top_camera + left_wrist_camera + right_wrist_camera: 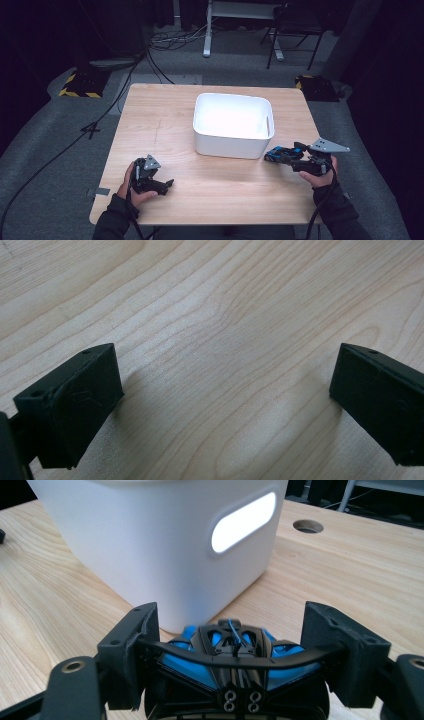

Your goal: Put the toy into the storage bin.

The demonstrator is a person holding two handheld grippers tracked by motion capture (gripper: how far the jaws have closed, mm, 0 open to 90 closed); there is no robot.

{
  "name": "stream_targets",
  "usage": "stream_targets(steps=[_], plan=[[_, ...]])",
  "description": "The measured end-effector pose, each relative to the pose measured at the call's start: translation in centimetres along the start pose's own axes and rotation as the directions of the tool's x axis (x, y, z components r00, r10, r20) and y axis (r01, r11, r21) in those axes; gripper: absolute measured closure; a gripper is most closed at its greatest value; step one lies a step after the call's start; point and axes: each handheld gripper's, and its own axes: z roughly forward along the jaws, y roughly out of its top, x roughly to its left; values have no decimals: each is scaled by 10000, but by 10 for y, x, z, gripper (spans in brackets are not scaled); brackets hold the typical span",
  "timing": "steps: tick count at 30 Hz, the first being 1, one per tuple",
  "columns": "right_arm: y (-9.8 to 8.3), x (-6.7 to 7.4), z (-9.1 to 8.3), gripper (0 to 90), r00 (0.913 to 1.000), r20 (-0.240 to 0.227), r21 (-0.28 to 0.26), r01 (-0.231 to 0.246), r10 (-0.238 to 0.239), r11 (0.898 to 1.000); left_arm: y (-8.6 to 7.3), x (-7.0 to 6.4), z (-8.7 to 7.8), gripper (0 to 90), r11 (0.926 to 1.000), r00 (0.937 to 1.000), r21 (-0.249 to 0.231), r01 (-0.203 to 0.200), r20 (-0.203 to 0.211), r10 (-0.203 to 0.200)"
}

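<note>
A blue and black toy car [280, 154] hangs just above the wooden table [165, 125], right of the white bin [233, 124]. My right gripper [294, 155] is shut on it; in the right gripper view the car [235, 662] spans the gap between both pads [131, 650], with the bin's side wall and its handle slot [243, 522] close ahead. My left gripper [162, 184] rests low over the table's front left. In the left gripper view it stands open [225, 400] over bare wood, nothing between its fingers [75, 400].
The white bin looks empty inside. A round cable hole [307, 526] pierces the tabletop beyond the bin. Cables [100, 120] trail over the grey floor at the left, and a chair [295, 30] stands behind the table.
</note>
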Motion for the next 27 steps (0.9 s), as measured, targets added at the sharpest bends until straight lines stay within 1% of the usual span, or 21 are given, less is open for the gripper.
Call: stream_targets(steps=[4,7,9,10,11,16,19,21,22,24,25,27], plan=[[6,1,0,243,10000,-66,-102,-27,26,9999,0,0,0,6,10000,10000,-1,-2,4,2],[8,1,1,243,9998,-152,-86,92,-94,9999,0,0,0,6,10000,10000,-12,17,3,-17],[9,2,1,244,9999,-135,-121,8,-9,9999,0,0,0,6,10000,10000,-1,1,2,-1],[10,1,1,243,9997,-161,-39,174,-174,9998,0,0,0,7,10000,10000,-2,1,0,-1],[11,2,1,244,9999,-164,-72,30,-31,10000,0,0,0,6,10000,10000,-14,18,10,-18],[14,0,-2,243,9998,-191,-128,27,-30,9999,0,0,0,6,10000,10000,-17,18,6,-18],[16,0,-3,243,9999,-108,-145,-30,28,9999,0,0,0,6,10000,10000,0,-1,3,1],[17,-1,-4,244,9999,-139,-135,21,-23,9999,0,0,0,6,10000,10000,-1,2,5,-2],[18,-1,-6,244,10000,-69,-197,-32,31,9998,0,0,0,6,10000,10000,-1,-1,2,1],[20,-2,-8,244,9999,-30,-206,97,-98,9997,0,0,0,6,10000,10000,0,-1,-1,1],[21,-2,-9,244,10000,-16,-201,0,0,9998,0,0,0,6,10000,10000,-14,17,4,-17],[23,-3,-11,244,10000,-5,-218,63,-63,9997,0,0,0,6,10000,10000,-16,22,6,-22]])
